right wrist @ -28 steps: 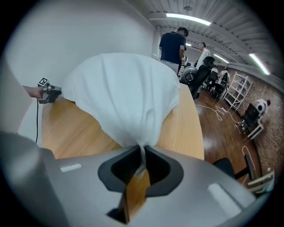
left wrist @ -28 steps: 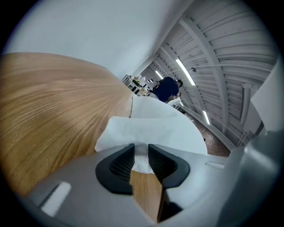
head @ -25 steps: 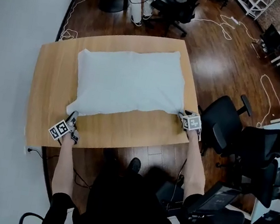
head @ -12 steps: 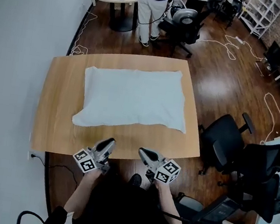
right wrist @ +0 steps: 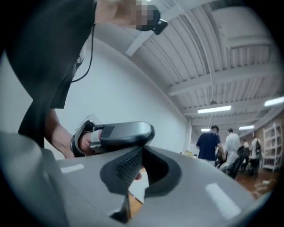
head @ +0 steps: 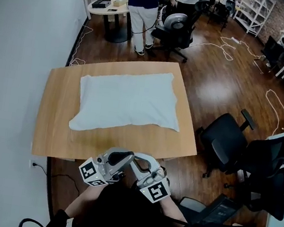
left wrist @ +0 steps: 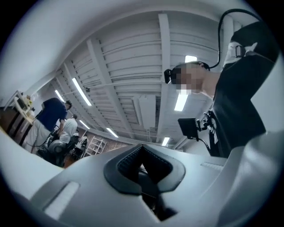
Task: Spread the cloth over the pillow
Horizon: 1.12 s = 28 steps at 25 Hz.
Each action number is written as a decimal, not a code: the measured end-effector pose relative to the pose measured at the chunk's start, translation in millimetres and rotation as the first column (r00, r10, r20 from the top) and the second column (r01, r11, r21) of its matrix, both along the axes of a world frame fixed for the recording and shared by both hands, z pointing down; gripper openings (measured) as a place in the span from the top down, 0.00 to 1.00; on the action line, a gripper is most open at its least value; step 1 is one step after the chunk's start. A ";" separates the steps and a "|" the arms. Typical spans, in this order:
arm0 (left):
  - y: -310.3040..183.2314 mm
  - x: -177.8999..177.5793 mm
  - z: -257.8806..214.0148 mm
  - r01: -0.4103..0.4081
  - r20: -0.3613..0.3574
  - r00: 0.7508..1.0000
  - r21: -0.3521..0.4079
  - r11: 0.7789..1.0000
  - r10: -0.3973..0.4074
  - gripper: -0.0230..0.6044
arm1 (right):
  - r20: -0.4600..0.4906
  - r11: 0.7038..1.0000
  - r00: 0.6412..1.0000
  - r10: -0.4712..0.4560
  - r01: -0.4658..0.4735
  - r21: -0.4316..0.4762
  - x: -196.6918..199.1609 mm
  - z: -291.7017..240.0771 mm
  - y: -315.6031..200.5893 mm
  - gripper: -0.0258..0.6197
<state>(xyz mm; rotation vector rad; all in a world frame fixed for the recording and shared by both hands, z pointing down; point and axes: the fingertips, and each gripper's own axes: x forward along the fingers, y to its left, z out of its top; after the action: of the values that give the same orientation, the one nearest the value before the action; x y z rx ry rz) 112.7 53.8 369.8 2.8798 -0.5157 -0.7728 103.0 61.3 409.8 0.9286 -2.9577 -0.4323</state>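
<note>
Left hand-held gripper [head: 123, 158] and right hand-held gripper [head: 137, 161] are both off the tabletop [head: 51, 124], just beyond its near edge, with tips just beside each other. Both have jaws that have just been closing and are now together, with nothing between them and nothing held. Pale cloth [head: 127, 103] lies spread mid tabletop, reaching toward the far right corner. It is mostly smooth and covers the pillow, which is not itself visible. Its near-left corner trails flat onto the wood.
</note>
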 end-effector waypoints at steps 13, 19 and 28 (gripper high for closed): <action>86.5 -17.6 -42.4 0.227 0.427 0.792 0.456 0.860 -0.436 0.97 | 0.071 0.996 0.994 0.083 -0.085 0.026 107.7 -32.8 52.4 0.96; 90.2 -30.9 -60.5 0.245 0.451 0.739 0.511 0.824 -0.500 0.97 | 0.027 0.994 0.995 0.092 -0.094 0.062 113.0 -37.8 53.6 0.96; 121.1 -50.2 -53.1 0.178 0.544 0.649 0.571 0.801 -0.532 0.96 | -0.004 0.997 0.999 0.041 -0.041 0.064 59.9 -48.3 95.4 0.96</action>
<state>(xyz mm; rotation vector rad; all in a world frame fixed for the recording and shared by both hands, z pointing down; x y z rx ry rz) 62.5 174.9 316.6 3.5343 -1.1773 0.2827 162.9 156.7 361.5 0.9908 -2.9299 -0.5302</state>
